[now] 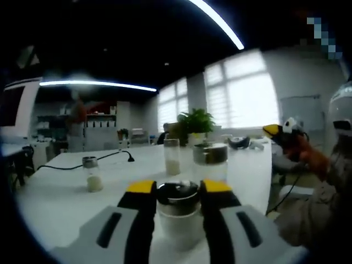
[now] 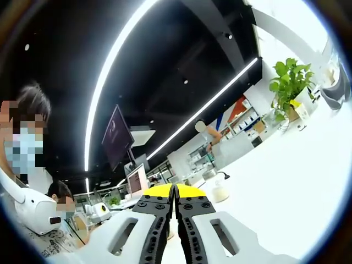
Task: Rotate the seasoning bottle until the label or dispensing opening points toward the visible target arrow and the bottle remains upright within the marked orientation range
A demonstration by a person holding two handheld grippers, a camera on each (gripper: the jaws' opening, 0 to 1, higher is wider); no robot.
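Note:
In the left gripper view a seasoning bottle [image 1: 179,212] with a dark metal cap and a pale body stands upright on the white table [image 1: 60,192]. My left gripper [image 1: 179,190] has its yellow-tipped jaws on both sides of the cap, shut on it. The other gripper, yellow-tipped, shows far right in this view, held up by a hand [image 1: 286,135]. In the right gripper view my right gripper [image 2: 175,192] points up and away over the table [image 2: 275,187], its jaws pressed together with nothing between them.
Three more bottles stand behind: a small one [image 1: 92,175] at left, a tall one [image 1: 172,157] in the middle, a wide metal-capped one [image 1: 210,162] just beyond. A black cable [image 1: 82,164] crosses the table. A potted plant [image 1: 196,124] stands at the far edge. People sit at left [image 2: 33,181].

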